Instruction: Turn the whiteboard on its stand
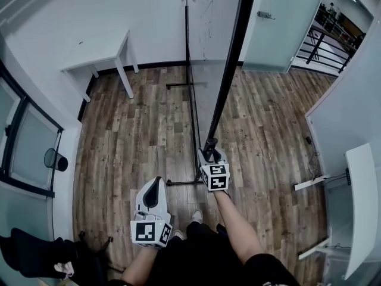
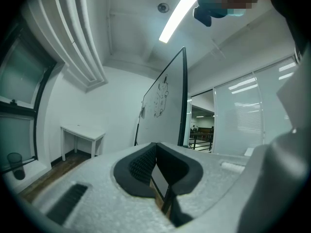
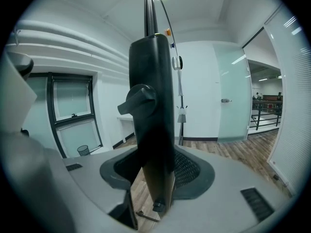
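The whiteboard (image 1: 209,34) stands edge-on ahead of me on its wheeled stand (image 1: 181,182), its black side frame (image 1: 229,70) running down towards me. My right gripper (image 1: 209,155) is shut on the lower end of that frame. In the right gripper view the dark frame (image 3: 151,106) fills the gap between the pads of the right gripper (image 3: 155,166), with a knob on its left side. My left gripper (image 1: 156,185) hangs lower left, apart from the board, jaws together and holding nothing. The left gripper view shows that gripper (image 2: 154,148) aimed at the whiteboard (image 2: 163,108) with drawings on it.
A white table (image 1: 98,52) stands against the far wall on the left. A black bin (image 1: 55,158) sits by the left windows. A glass door (image 1: 280,16) is at the back right and a white desk (image 1: 363,201) at the right. A dark bag (image 1: 36,252) lies at bottom left.
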{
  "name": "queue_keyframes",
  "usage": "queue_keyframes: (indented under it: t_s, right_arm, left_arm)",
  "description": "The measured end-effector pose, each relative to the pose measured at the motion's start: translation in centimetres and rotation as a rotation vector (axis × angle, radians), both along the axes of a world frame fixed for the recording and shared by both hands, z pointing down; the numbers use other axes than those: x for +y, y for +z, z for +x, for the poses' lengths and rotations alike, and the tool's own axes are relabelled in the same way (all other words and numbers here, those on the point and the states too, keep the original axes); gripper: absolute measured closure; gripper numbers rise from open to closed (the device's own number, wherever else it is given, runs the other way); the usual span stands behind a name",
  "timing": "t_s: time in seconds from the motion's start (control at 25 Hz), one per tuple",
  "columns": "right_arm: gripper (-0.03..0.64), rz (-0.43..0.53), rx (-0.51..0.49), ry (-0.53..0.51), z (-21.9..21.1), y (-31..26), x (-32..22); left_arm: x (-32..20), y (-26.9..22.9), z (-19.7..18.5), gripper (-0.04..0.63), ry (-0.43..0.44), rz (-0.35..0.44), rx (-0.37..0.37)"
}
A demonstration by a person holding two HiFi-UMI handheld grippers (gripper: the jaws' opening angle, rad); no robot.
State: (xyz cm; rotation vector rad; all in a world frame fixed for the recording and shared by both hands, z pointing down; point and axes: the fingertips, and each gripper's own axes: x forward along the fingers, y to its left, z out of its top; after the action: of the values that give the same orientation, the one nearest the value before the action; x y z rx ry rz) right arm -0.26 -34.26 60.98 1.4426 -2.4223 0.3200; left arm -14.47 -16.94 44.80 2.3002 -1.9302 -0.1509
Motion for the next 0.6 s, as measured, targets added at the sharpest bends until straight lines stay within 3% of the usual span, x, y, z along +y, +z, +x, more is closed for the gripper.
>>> queue_keyframes:
  t_s: [0.6]
  right_arm:
    - [0.43, 0.023, -0.015, 0.036, 2.3, 0.2, 7.4]
  left_arm:
    - [7.6, -0.4, -0.8, 0.58, 0.111, 0.007, 0.002]
